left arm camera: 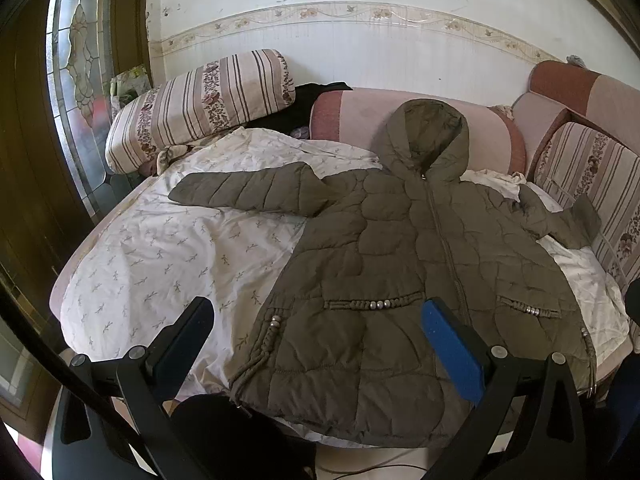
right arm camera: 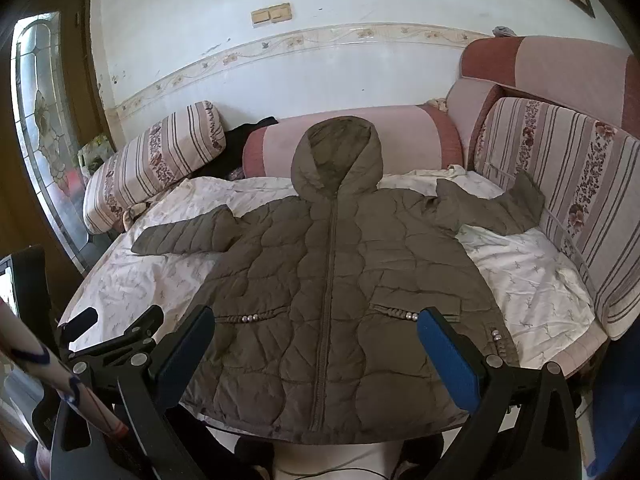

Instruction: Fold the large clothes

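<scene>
White wall with a floral border strip closes off the far side of what I see, and below it a white sheet with a faint sprig print covers the bed. On that sheet lies an olive quilted jacket, front up, zipper shut, hem towards me and hood resting against a pink bolster at the wall. One sleeve stretches flat across the sheet towards a striped pillow; the other sleeve is bent, its cuff rising against a striped cushion.

My left gripper hovers above the jacket's lower hem corner, jaws spread wide, holding nothing. My right gripper hangs over the middle of the hem, jaws likewise wide apart and empty, blue pads facing inward. From the right wrist view I can see the left gripper's frame low at the left edge, beside a patterned sleeve of the person.
</scene>
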